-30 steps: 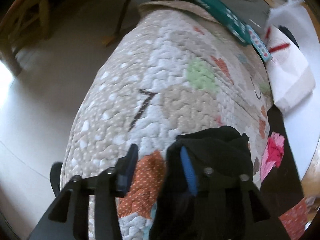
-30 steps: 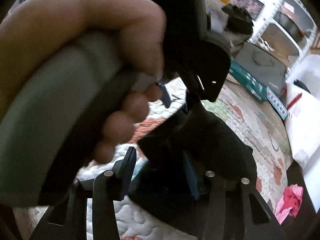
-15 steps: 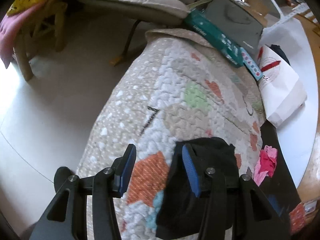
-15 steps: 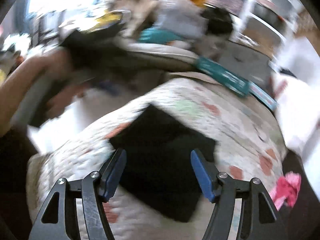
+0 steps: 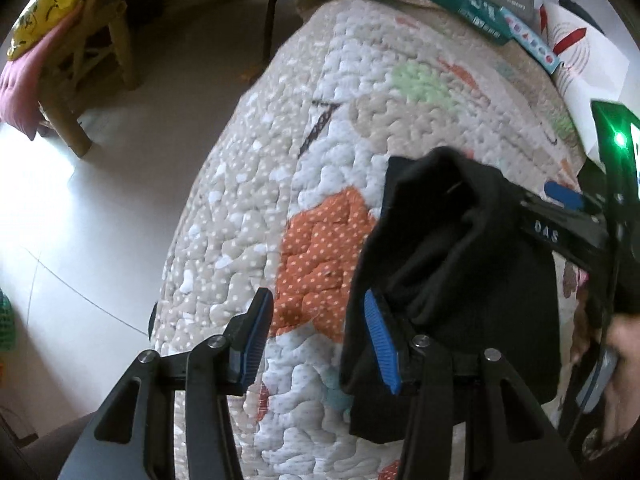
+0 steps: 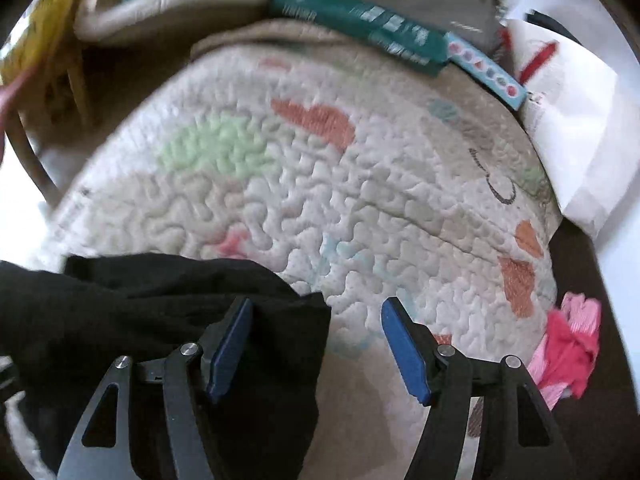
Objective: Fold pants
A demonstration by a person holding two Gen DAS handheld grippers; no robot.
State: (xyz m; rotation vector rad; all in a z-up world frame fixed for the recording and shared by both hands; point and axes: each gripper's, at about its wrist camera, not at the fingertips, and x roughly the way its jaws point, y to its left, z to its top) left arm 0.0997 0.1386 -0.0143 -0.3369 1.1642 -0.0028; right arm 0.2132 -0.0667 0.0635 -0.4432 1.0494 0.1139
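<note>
The black pants (image 5: 460, 280) are seen bunched on the quilt (image 5: 320, 140), partly folded. The left gripper (image 5: 316, 340) is held wide open, nothing between its 2 fingers; its right finger (image 5: 380, 344) is set against the pants' left edge. The right gripper (image 6: 316, 352) is likewise spread wide and nothing is gripped; its left finger (image 6: 228, 348) is over the pants (image 6: 140, 320), its right finger over bare quilt (image 6: 360, 180). A pink cloth (image 6: 568, 344) is seen beside the quilt.
</note>
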